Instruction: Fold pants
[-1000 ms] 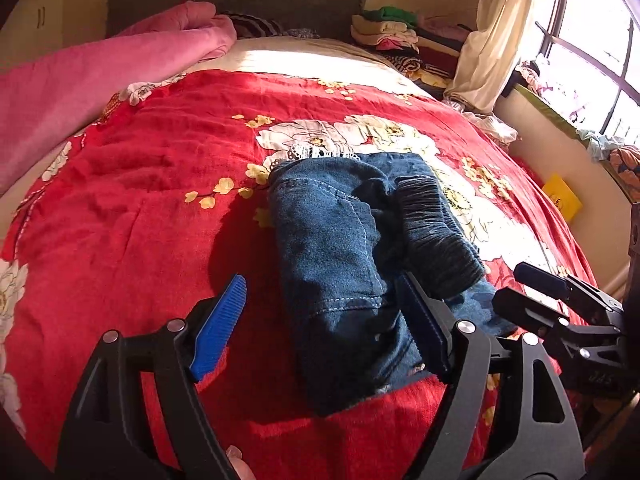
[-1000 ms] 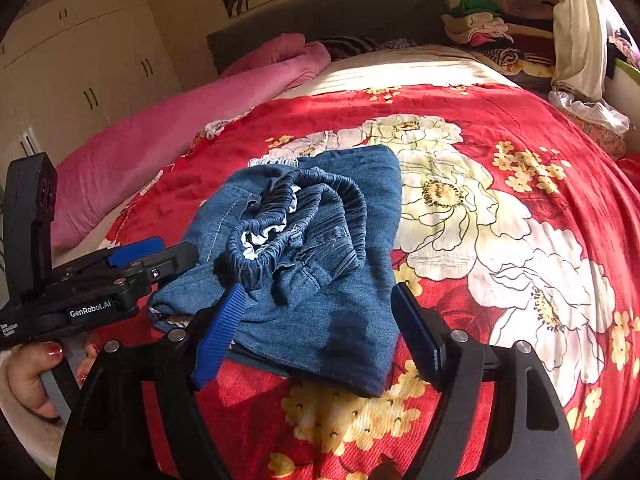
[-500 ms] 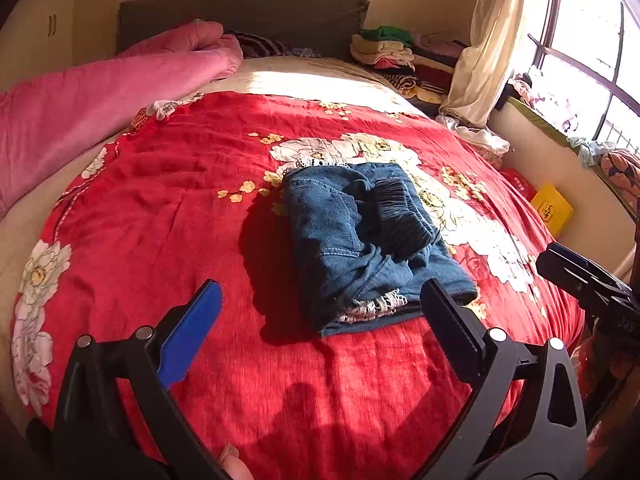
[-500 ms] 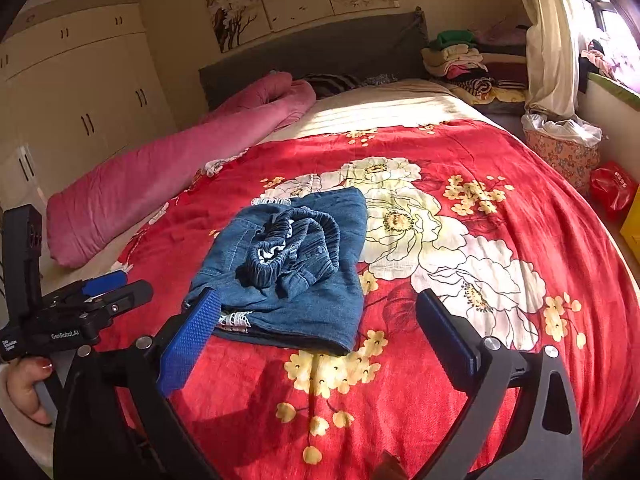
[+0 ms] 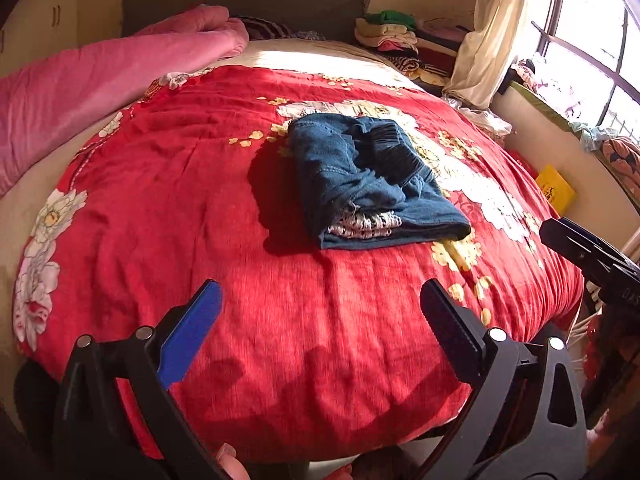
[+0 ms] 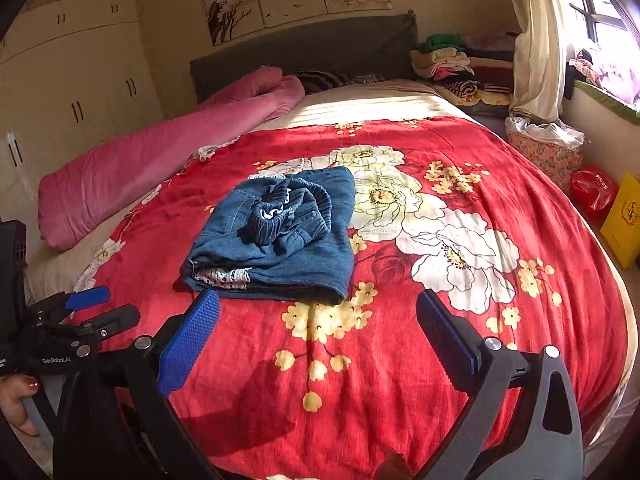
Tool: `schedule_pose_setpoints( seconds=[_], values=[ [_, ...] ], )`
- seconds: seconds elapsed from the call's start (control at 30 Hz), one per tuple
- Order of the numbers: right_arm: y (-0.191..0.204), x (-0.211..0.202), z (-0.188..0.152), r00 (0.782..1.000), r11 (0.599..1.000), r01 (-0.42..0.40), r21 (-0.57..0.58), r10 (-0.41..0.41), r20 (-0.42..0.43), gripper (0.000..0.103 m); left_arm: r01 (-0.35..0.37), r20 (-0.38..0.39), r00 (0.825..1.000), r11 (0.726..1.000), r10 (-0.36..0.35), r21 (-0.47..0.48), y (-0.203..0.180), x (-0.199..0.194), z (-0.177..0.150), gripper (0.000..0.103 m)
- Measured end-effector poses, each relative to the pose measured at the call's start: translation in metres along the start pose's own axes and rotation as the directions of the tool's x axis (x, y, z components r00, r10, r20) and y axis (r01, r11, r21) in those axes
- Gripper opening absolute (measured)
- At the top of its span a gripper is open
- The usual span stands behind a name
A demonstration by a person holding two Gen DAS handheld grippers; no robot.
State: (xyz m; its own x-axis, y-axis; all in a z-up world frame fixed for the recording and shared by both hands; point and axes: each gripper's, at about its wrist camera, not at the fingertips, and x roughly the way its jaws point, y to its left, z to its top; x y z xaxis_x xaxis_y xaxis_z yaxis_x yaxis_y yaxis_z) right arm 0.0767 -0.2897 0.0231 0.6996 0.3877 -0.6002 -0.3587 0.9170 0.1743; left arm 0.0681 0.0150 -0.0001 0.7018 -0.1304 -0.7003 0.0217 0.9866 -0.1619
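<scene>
The blue denim pants (image 5: 368, 184) lie folded into a compact bundle on the red floral bedspread (image 5: 192, 208), waistband bunched on top and white lace at the near end. They also show in the right wrist view (image 6: 280, 232). My left gripper (image 5: 320, 332) is open and empty, held back over the near edge of the bed, well short of the pants. My right gripper (image 6: 318, 336) is open and empty, just short of the bundle's near edge. Each gripper shows at the edge of the other's view: the right one (image 5: 588, 252), the left one (image 6: 96, 312).
A rolled pink quilt (image 6: 160, 160) lies along the bed's left side. Stacked folded clothes (image 6: 452, 60) sit by the grey headboard (image 6: 304, 52). A curtain (image 6: 536, 40), a floral basket (image 6: 548, 152), a red bag (image 6: 592, 192) and a yellow box (image 6: 624, 220) stand at the right.
Both grippers have pulled back from the pants toward the foot of the bed. The folded bundle stays in place and looks smaller and farther away.
</scene>
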Motion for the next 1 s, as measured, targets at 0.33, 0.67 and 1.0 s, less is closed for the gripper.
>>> schedule_pose_setpoints(
  seconds=[0.33,0.67,1.0],
  values=[
    [0.001,-0.002,-0.021,0.999,0.999,0.033,0.003,-0.033,-0.032,0.098,-0.005,-0.033,0.999,1.000,0.005,0.026,-0.009,0.001,-0.023,0.093],
    [-0.004,0.003,-0.031,0.998,0.999,0.043,0.025,-0.042,-0.051,0.098,-0.008,-0.022,1.000,1.000,0.009,0.017,-0.009,0.001,-0.023,0.093],
    [0.000,0.003,-0.030,0.998,0.999,0.042,0.016,-0.041,-0.047,0.098,-0.010,-0.021,1.000,1.000,0.010,0.014,-0.007,0.001,-0.023,0.093]
  ],
)
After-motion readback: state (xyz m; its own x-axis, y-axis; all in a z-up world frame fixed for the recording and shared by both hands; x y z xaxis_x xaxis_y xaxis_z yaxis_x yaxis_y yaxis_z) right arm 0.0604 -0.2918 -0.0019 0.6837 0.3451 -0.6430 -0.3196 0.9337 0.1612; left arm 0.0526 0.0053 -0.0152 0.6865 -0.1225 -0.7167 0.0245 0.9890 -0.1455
